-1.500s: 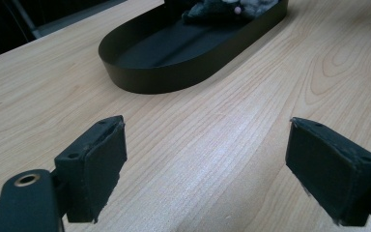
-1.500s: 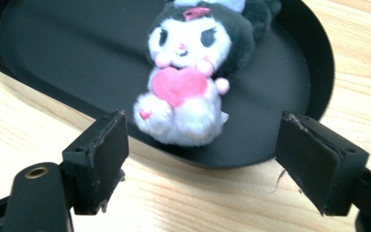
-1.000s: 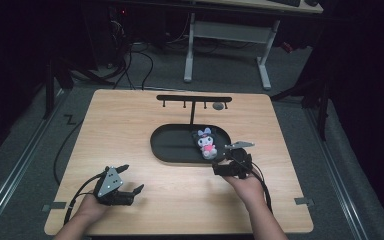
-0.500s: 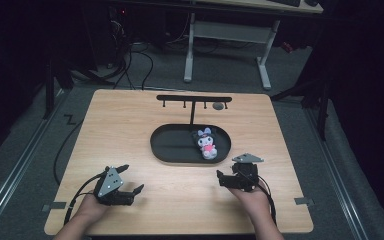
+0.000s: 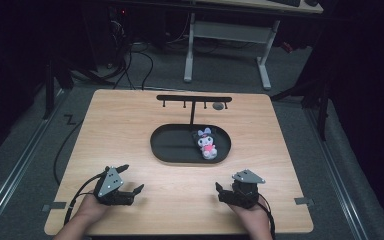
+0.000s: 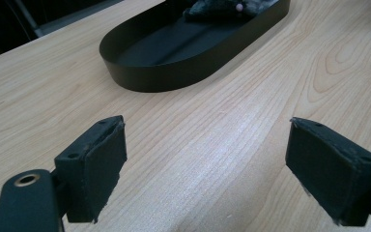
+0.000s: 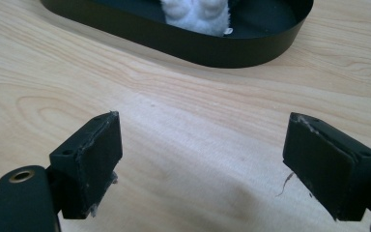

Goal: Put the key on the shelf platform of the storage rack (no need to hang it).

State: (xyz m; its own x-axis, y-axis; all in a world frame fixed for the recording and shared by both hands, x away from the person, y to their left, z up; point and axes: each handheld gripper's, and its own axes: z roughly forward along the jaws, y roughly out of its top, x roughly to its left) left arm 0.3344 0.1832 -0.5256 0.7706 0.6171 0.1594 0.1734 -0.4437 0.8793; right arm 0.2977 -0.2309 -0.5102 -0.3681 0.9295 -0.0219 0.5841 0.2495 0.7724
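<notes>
I judge the job done: the plush toy [image 5: 207,144] lies in the black tray [image 5: 170,155], and both my left gripper [image 5: 131,186] and right gripper [image 5: 222,192] rest on the desk [image 5: 130,125] with fingers spread, empty.

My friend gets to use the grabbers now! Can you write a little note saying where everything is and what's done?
Left hand-held gripper: open, empty, low over the near left of the table.
Right hand-held gripper: open, empty, low over the near right of the table.
The plush toy lies in the right end of the black oval tray, which sits mid-table in front of a black hook rack.
Done: the toy is in the tray and nothing is held.
Left: judging by this, probably little; both grippers sit apart from the tray, so check whether the toy needs straightening.
</notes>
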